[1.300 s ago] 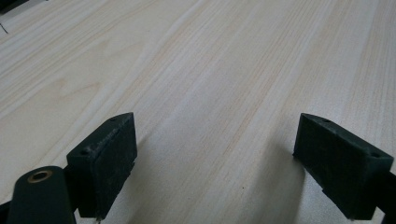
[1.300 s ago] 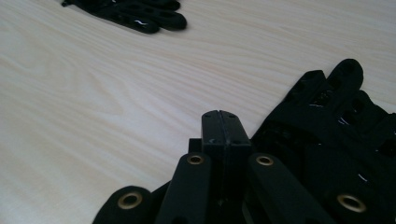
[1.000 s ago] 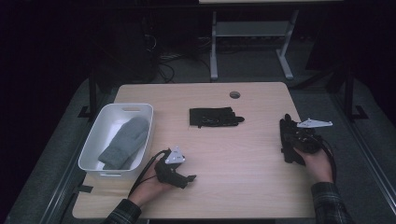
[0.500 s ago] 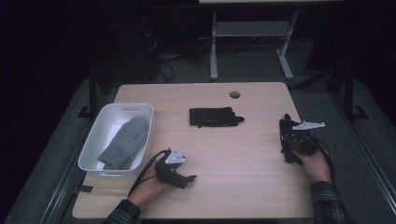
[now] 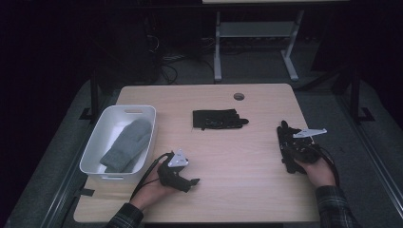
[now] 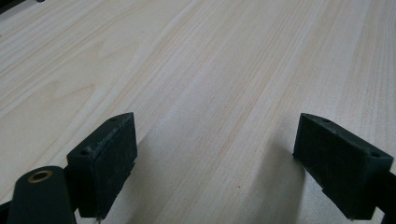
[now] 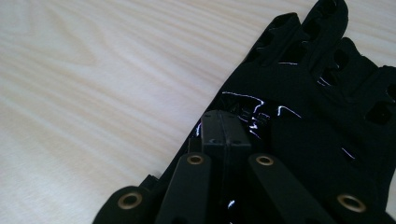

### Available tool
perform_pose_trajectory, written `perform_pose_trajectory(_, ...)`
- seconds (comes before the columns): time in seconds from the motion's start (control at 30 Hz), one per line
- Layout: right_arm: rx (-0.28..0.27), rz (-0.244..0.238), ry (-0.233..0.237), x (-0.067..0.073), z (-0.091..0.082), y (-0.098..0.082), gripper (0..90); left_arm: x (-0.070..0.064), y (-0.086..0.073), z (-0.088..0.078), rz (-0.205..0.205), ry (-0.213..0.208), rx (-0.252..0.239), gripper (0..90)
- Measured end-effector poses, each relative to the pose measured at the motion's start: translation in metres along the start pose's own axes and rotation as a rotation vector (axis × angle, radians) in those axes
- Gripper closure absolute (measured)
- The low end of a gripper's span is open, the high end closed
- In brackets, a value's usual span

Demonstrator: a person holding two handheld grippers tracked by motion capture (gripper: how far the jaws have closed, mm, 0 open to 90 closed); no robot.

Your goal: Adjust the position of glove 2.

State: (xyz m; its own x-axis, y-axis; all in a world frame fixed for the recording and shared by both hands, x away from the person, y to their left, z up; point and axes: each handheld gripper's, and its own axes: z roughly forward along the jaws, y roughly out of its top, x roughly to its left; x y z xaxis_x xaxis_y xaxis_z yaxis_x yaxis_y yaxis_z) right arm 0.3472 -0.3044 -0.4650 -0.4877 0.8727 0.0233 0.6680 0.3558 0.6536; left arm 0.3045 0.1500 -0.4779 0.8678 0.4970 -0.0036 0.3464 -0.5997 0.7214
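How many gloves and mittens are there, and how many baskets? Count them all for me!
Black gloves: 2, one mid-table, one under the right gripper
Grey mittens: 1, inside the basket
White baskets: 1
Total: 4 things

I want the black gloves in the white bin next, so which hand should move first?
Probably the right: the right gripper sits closed on the black glove near the table's right edge. The left gripper is open over bare table, though nearer the white bin.
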Motion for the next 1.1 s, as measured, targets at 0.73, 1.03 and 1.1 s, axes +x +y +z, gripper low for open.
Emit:
perform_pose_trajectory(0.73,0.039,-0.136,0.115,0.062,0.0,0.004,90.0,0.0,0.0,0.0,-0.002,0.0,-0.001,12.4)
perform_pose_trajectory(1.03,0.053,-0.168,0.156,0.085,-0.004,0.0,90.0,0.0,0.0,0.0,0.004,0.0,0.001,12.4)
perform_pose_trajectory(1.1,0.055,-0.179,0.169,0.09,-0.004,0.0,90.0,0.0,0.0,-0.001,0.008,0.0,0.005,12.4)
